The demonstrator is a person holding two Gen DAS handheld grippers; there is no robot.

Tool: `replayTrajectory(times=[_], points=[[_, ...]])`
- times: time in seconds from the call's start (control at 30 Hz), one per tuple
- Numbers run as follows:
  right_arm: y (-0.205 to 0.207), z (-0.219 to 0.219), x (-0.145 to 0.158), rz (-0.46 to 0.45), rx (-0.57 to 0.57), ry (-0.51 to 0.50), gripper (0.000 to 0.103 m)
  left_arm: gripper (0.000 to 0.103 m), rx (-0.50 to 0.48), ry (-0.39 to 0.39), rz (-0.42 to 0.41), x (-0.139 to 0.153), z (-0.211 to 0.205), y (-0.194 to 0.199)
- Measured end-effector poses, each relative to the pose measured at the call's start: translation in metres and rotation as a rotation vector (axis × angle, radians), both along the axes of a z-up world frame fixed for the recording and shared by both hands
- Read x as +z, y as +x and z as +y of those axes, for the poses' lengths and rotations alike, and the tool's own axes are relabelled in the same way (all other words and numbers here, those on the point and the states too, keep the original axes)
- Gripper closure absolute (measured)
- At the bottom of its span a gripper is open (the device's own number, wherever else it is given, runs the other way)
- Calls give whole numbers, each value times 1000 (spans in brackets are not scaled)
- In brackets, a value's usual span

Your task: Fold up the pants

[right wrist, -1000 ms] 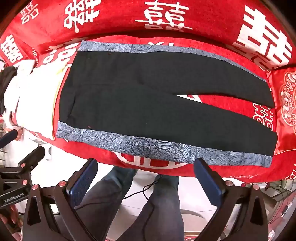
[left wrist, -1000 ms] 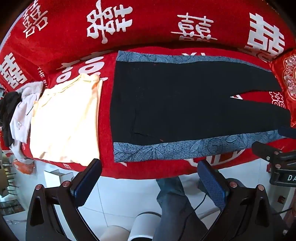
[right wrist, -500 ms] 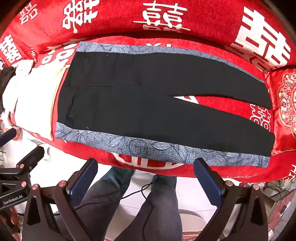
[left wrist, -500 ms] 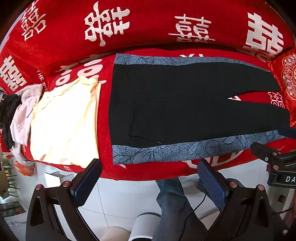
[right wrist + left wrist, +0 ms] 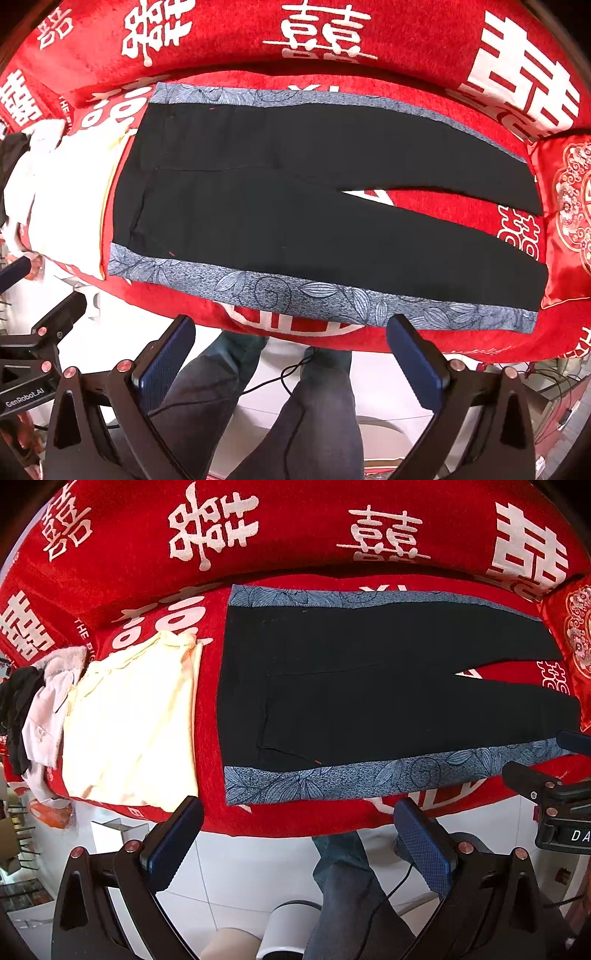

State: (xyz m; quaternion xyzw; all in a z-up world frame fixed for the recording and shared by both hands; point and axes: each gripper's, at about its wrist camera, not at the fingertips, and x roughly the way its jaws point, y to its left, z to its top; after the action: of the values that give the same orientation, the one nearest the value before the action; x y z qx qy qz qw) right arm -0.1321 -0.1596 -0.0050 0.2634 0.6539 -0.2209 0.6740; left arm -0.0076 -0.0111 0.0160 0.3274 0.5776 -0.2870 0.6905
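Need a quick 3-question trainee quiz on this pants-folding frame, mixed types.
1. True or false: the left gripper is shut on the black pants with grey floral side stripes.
2. The pale yellow folded garment lies beside the pants at which end? A) waistband B) leg hems
3. Fill in: the right gripper holds ____.

Key: 1 false, its fingers are spread, off the red sofa cover with white characters; 2 A; 3 nothing.

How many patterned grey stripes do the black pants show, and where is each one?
2. One grey stripe runs along the near edge of the pants, the other along the far edge. More may be hidden underneath.
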Motion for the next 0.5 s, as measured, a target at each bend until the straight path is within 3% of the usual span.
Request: replayTrajectory(times=[0.5], points=[[-3, -3, 4, -17, 2, -4, 0, 0, 36, 20, -19, 2, -2, -2]])
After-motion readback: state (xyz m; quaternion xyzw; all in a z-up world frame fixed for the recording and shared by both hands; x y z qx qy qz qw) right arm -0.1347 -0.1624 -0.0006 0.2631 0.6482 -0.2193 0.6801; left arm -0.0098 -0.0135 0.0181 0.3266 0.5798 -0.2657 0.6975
